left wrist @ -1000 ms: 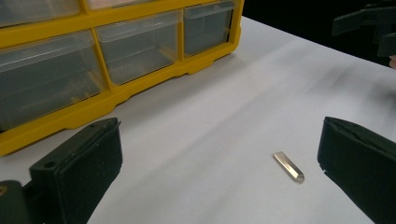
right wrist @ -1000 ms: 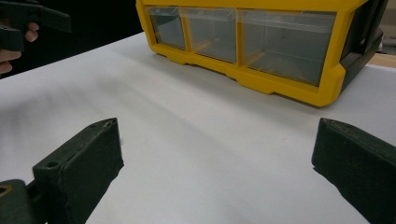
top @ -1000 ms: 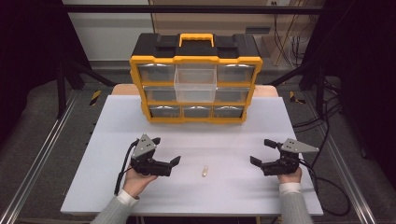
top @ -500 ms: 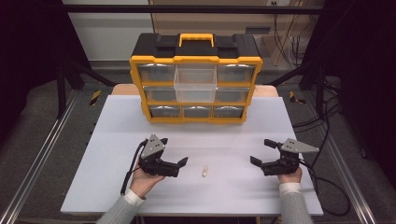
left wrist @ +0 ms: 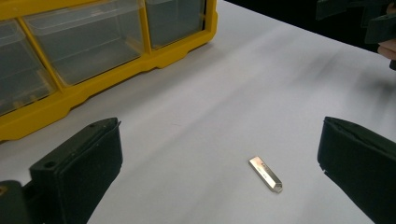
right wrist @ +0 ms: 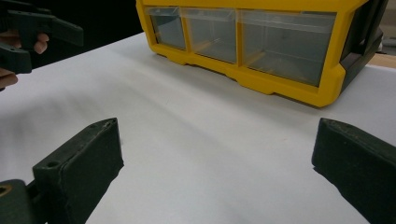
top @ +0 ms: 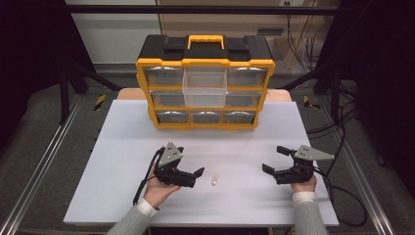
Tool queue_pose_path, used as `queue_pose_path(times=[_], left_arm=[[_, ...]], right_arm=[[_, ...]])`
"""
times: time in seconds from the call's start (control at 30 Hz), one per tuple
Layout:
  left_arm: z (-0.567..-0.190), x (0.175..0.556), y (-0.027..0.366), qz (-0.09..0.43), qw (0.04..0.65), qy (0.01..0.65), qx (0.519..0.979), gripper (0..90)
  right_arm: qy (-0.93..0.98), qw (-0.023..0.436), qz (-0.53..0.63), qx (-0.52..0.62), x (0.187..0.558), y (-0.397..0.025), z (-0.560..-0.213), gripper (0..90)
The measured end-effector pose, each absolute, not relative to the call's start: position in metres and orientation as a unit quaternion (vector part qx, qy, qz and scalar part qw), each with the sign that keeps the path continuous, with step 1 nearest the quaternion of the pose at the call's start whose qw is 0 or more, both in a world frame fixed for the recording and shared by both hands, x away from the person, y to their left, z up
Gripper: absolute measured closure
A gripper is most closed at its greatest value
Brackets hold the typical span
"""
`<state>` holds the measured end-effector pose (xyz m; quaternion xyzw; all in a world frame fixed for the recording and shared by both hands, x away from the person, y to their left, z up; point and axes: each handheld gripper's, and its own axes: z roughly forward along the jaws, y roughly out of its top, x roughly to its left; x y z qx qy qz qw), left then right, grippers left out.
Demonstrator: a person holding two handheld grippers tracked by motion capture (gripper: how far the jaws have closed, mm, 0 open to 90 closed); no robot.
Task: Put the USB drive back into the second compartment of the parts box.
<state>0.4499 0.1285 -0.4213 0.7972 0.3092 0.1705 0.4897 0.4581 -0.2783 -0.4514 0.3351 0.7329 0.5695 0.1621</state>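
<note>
The left gripper hovers low over the white table with its jaws spread wide and nothing between them, aimed at a small metal piece that lies flat on the table just ahead — near the jaws, not touching either. The right gripper is well apart at the right, jaws likewise released and empty, facing the yellow drawer organizer — its top middle drawer pulled out.

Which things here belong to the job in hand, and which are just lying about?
In the job:
- metal piece, lying on the table between the open jaws
- left gripper, open, reaching for it
- pulled-out drawer of the organizer, probably

Lying about:
- right gripper, open, idle on the table
- cables beside the table
</note>
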Motion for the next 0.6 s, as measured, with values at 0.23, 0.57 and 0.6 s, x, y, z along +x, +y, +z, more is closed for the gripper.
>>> queue_pose_path(times=[0.23,0.57,0.6], left_arm=[[-0.425,0.452,0.121,0.165,0.483,0.31,0.802,0.0],[-0.43,0.454,0.109,0.157,0.473,0.307,0.811,0.0],[-0.43,0.454,0.109,0.157,0.473,0.307,0.811,0.0]], right_arm=[[0.733,0.162,0.569,0.335,0.458,-0.278,-0.451,2.1],[0.734,0.163,0.568,0.335,0.458,-0.278,-0.452,2.1],[0.734,0.163,0.568,0.335,0.458,-0.278,-0.452,2.1]])
